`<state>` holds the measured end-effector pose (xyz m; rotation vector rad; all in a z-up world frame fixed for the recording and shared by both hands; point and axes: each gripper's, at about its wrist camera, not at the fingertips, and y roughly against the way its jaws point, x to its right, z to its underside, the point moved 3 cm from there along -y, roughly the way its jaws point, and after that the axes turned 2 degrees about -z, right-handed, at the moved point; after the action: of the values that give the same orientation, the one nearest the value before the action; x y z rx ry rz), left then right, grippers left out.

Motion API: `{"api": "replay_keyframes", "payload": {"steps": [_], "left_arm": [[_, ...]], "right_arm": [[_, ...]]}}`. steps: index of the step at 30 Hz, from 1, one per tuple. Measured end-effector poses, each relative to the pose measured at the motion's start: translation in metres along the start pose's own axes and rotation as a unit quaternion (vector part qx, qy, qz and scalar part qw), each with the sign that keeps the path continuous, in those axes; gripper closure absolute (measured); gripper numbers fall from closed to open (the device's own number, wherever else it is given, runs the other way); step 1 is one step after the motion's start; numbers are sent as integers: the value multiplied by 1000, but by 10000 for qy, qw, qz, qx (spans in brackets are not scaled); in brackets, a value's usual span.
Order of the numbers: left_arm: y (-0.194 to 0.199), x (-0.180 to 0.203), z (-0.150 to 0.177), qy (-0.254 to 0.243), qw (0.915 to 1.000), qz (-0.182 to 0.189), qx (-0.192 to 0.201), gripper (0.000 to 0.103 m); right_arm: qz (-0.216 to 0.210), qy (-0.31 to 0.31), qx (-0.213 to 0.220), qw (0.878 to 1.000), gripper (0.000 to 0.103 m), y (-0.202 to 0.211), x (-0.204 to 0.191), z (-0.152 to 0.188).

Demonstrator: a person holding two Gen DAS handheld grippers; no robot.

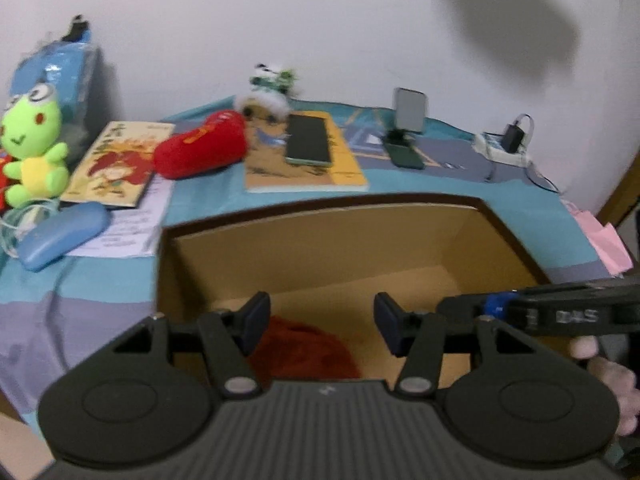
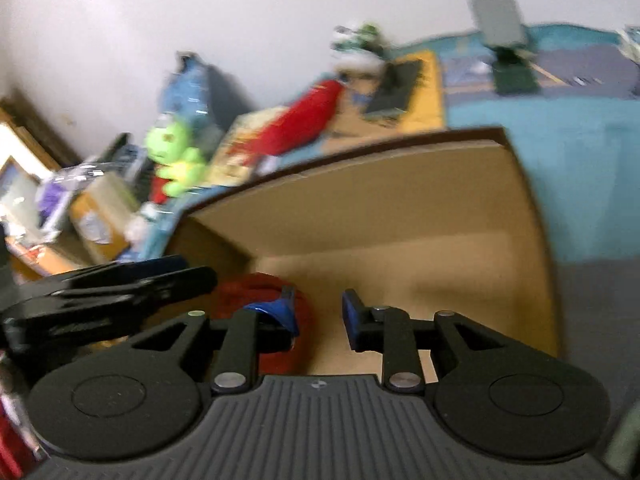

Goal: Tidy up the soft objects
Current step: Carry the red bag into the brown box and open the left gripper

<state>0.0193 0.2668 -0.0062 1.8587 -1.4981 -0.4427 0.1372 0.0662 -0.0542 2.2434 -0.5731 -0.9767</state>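
lettering on the right tool [image 1: 576, 316] blurs unreadably; both tools spread, empty, above the red cloth [image 1: 304, 350] in the cardboard box [image 1: 360, 208].

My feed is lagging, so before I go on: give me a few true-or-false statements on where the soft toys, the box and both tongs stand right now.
1. A dark red soft item lies inside the cardboard box. True.
2. The green frog plush is in the box. False: it sits on the bed, left of the box, beside a book.
3. The left tongs are clamped on the red item. False: the jaws stand apart with nothing between them.
4. A red plush lies on the bed beyond the box. True.
5. The right tongs are empty over the box. True.
6. The phone lies in the box. False: it rests on a yellow book.
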Motion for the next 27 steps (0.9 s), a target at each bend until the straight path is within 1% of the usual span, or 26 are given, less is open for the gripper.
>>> {"api": "replay_keyframes", "payload": {"steps": [1, 4, 5, 7, 9, 10, 12, 14, 15, 17, 19, 20, 22, 24, 25, 27], "left_arm": [[-3, 5, 1, -28, 10000, 47, -35, 48], [-16, 17, 6, -77, 9998, 104, -174, 48], [-21, 21, 9, -93, 9996, 118, -247, 48], [-27, 28, 14, -157, 9992, 124, -336, 48], [-30, 34, 16, -211, 9989, 153, -378, 48], [-30, 37, 16, -249, 9989, 170, -368, 48], [-28, 42, 17, -315, 9988, 179, -324, 48], [-27, 46, 16, -367, 9987, 201, -294, 48], [-28, 47, 17, -381, 9986, 195, -295, 48], [-28, 50, 18, -407, 9985, 180, -303, 48], [-26, 52, 21, -423, 9985, 172, -293, 48], [-24, 53, 21, -419, 9985, 174, -291, 48], [-22, 55, 21, -406, 9986, 160, -284, 48], [-21, 60, 19, -427, 9986, 110, -306, 48], [-20, 63, 18, -453, 9984, 69, -322, 48], [-20, 70, 15, -522, 9980, -22, -368, 48]], "right_arm": [[133, -100, -75, 9998, 94, -1, 4, 1], [785, -277, -175, 9964, 95, -1, 12, 8], [1029, -398, -186, 9937, 102, 1, 16, 10], [1118, -624, -128, 9917, 103, 8, 21, 12], [1431, -724, -53, 9870, 103, 17, 20, 13], [1491, -780, -53, 9857, 103, 20, 21, 15], [1438, -1030, -140, 9841, 103, 25, 23, 21], [1436, -1132, -216, 9829, 103, 31, 21, 28], [1526, -1104, -204, 9819, 103, 33, 17, 29], [1792, -1043, -49, 9783, 103, 40, 18, 32], [1960, -1207, 40, 9731, 103, 48, 25, 33], [1924, -1273, 62, 9730, 103, 52, 28, 35], [1567, -1479, 191, 9763, 102, 62, 33, 38], [1321, -1585, 378, 9778, 100, 72, 34, 39], [1248, -1543, 515, 9788, 98, 78, 32, 39], [1247, -1347, 699, 9805, 98, 88, 29, 39]]}}
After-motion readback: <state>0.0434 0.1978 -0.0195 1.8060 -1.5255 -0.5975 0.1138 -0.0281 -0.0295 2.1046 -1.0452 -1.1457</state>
